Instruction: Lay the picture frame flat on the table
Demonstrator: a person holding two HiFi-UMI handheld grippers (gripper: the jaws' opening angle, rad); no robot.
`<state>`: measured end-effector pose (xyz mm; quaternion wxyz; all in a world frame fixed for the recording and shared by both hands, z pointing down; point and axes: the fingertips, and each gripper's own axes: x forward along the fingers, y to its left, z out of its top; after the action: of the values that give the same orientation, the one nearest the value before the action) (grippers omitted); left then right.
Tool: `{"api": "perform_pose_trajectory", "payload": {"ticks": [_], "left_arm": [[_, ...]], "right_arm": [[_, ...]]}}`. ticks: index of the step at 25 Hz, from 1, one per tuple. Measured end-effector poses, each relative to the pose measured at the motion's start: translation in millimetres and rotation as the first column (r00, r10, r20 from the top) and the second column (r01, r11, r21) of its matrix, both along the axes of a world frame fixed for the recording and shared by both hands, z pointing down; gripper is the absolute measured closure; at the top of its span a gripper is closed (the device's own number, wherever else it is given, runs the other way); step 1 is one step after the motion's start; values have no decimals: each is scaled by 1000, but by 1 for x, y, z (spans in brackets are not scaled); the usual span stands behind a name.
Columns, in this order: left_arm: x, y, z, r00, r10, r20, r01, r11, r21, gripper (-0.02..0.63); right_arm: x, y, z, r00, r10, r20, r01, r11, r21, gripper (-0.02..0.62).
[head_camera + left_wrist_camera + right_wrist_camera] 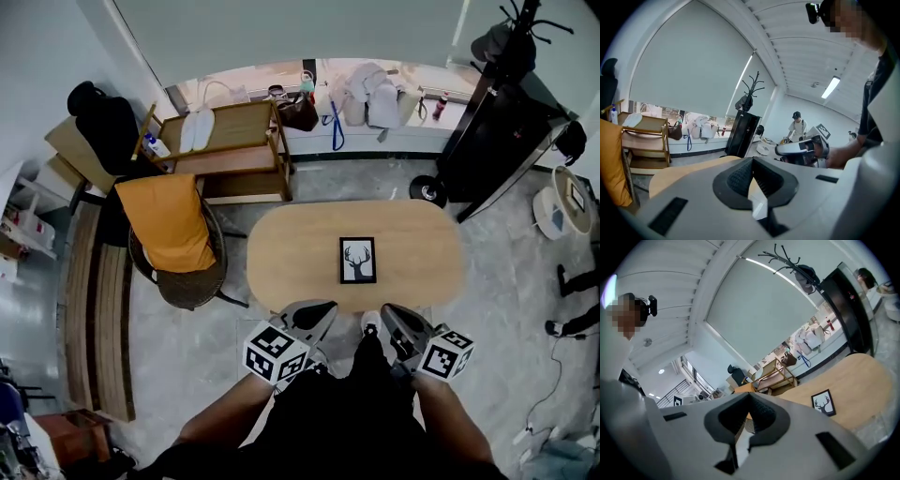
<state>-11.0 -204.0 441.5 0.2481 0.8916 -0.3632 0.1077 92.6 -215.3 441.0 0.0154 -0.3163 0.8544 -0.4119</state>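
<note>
Two closed, empty sets of fingers: left gripper [322, 312], right gripper [392, 317].
Shows picture frame [357, 260] flat on surface [291, 253], ahead of both, untouched.

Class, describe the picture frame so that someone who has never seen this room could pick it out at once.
Find the oval wooden table mid-room, beside the orange-draped chair. The frame lies flat on it, just right of centre. It is the only thing there: a black border round a white picture of an antlered deer.
</note>
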Motion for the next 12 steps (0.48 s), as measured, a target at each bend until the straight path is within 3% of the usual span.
{"api": "perform_pose_trajectory", "payload": {"ticks": [5, 12], "left_arm": [[8, 3, -16, 1000, 28, -13, -28, 999, 24, 603], [17, -10, -27, 1000, -14, -8, 15, 999, 44, 603]], "right_arm": [[17, 11, -8, 997, 58, -52, -55, 997, 60, 592], [29, -5, -20, 983, 40, -181, -8, 984, 176, 594]]}}
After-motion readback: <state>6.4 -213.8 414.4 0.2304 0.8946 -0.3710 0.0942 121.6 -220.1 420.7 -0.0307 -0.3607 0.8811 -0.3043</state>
